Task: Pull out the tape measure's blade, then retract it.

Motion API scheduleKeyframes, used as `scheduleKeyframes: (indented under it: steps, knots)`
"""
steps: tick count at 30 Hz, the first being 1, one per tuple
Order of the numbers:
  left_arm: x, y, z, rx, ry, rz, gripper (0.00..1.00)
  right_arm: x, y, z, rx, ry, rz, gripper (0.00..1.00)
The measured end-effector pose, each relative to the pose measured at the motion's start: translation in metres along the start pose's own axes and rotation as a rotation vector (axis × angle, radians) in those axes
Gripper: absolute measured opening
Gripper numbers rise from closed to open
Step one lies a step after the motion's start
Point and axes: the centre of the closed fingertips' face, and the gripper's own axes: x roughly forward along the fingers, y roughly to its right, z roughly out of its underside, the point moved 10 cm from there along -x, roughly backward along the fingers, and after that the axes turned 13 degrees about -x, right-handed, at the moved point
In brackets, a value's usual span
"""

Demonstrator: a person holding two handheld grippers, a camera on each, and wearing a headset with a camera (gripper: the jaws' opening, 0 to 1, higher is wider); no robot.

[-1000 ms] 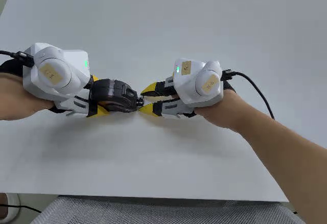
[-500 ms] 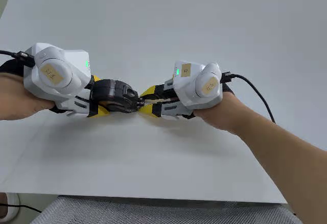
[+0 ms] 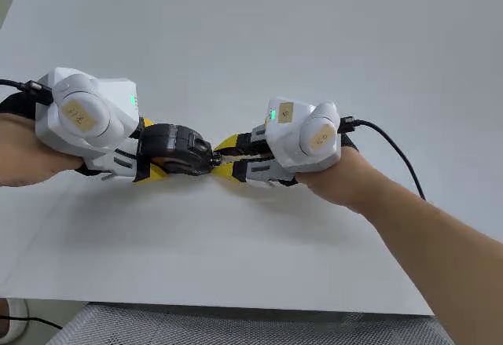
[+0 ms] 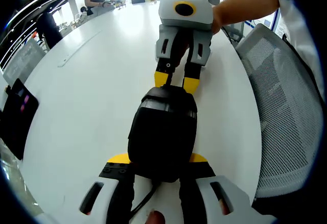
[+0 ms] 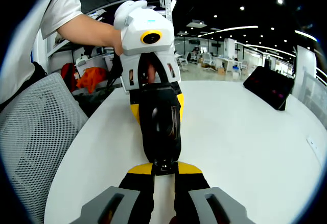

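Edged closer, the right gripper pinches the blade tip just beyond the fingers of the left gripper, which clamp the black tape measure over a white table in an open office.

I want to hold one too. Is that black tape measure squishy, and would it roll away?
Probably stiff: the black tape measure shows no dent in the left gripper. Unlikely to roll, since its case looks blocky.

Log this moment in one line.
left gripper: holds tape measure | right gripper: jaws flank blade tip, grip unclear | status: not extended
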Motion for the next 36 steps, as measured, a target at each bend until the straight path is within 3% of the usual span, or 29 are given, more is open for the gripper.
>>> scheduleKeyframes:
  steps: [36]
  knots:
    - [-0.001,0.0,0.0,0.014,-0.013,0.006,0.28,-0.012,-0.004,0.005,-0.024,-0.016,-0.006,0.09]
